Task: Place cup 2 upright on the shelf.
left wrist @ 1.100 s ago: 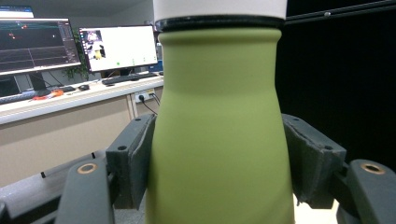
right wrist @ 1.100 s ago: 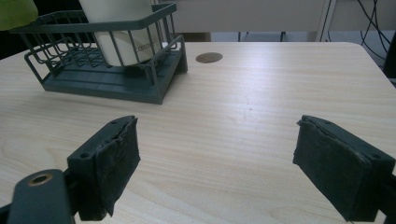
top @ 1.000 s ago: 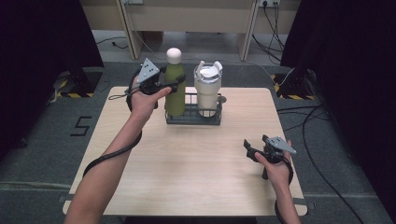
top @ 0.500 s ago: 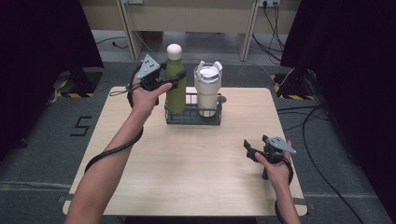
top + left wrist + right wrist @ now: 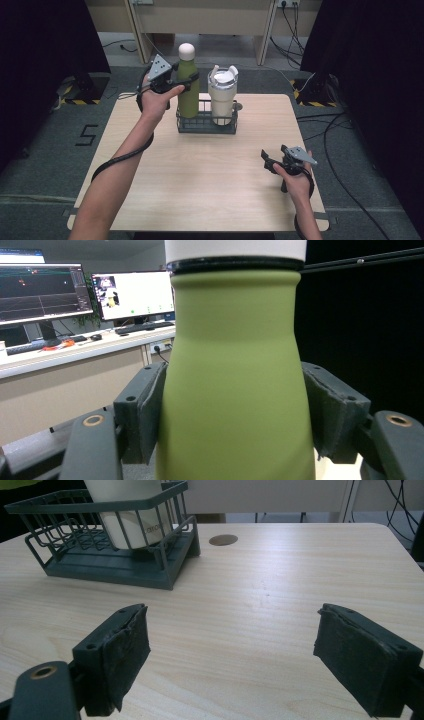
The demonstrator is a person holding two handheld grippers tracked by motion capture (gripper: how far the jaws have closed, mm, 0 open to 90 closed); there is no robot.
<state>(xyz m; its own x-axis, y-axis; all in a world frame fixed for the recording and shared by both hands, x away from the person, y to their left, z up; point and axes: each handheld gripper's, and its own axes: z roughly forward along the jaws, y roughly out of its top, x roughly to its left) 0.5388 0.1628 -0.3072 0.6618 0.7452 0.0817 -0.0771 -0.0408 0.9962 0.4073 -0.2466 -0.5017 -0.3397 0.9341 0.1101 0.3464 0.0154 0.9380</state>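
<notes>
Left gripper (image 5: 187, 82) jaws clamp the green bottle (image 5: 188, 85) at its neck, above the wire basket (image 5: 206, 125) (tumbler (image 5: 222, 95) inside). Right gripper (image 5: 268, 162) jaws gape, empty, well clear of the basket.

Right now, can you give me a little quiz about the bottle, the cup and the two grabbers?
1. True or false: the left gripper is clamped on the green bottle.
2. What stands in the wire basket next to that bottle? A) a white tumbler B) a red bowl C) a banana
3. Fill in: between its jaws, the right gripper holds ____.
Key: 1 true; 2 A; 3 nothing.
</notes>
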